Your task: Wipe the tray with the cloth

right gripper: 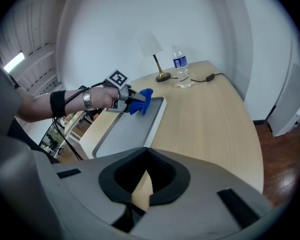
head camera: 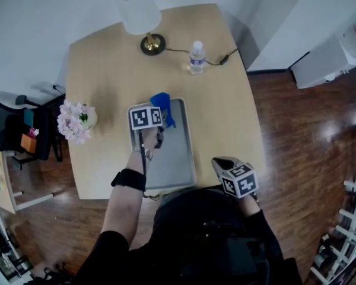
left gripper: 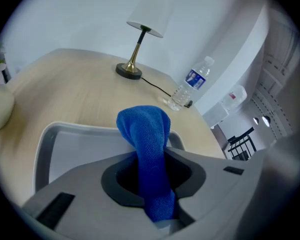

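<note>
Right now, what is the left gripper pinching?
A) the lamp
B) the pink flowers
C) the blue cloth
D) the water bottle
C: in the left gripper view the blue cloth runs between the closed jaws of the left gripper, over the grey tray.

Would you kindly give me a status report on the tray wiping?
Left gripper shut on blue cloth at far end of tray. Right gripper shut, empty, beside tray. Nothing blocking.

Blue cloth [left gripper: 145,134], bunched in the left gripper's [left gripper: 149,156] jaws, seemingly touches the grey tray's [head camera: 177,159] far end.
</note>
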Tool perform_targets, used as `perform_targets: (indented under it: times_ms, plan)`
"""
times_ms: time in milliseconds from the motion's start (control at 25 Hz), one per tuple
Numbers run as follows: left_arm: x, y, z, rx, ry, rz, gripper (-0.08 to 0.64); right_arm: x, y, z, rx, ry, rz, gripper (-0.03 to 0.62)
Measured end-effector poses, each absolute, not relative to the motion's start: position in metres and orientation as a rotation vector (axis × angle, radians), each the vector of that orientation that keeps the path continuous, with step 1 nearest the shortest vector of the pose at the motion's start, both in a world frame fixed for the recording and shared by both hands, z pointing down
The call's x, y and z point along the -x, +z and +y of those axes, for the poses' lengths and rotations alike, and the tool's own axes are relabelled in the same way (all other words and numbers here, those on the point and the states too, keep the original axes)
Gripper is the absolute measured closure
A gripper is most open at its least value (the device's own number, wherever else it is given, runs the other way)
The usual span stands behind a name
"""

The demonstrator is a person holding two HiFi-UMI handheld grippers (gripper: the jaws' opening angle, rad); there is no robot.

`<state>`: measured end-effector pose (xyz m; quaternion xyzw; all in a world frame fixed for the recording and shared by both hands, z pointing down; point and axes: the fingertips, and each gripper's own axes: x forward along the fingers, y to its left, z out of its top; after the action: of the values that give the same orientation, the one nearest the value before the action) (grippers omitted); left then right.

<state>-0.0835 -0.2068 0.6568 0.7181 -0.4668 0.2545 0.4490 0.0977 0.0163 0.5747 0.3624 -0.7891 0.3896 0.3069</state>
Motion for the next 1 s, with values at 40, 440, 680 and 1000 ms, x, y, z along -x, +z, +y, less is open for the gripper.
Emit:
perform_targets:
  times_ms: [40, 440, 680, 1000]
  plan:
    - [0.084, 0.66, -0.215, -1.764, 0.638, -1.157, 0.462, -0.102, 0.574, 0.015, -0.967, 1.037, -2.086, 0.586]
    - [0.081, 0.674, -0.22, -1.733, 0.708, -1.143, 0.462, -0.106, 0.576, 0.006, -0.962, 1.067, -2.095, 0.586]
    - [0.08, 0.672, -0.178, -1.729, 0.732, -1.13, 0.462, -0.097, 0.575, 0.0, -0.95, 1.055, -2.107, 0.586]
    - [0.066, 0.674, -0.027, -1.715, 0.761, -1.019, 0.463, -0.09, 0.58, 0.0, -0.924, 1.062, -2.103, 0.586]
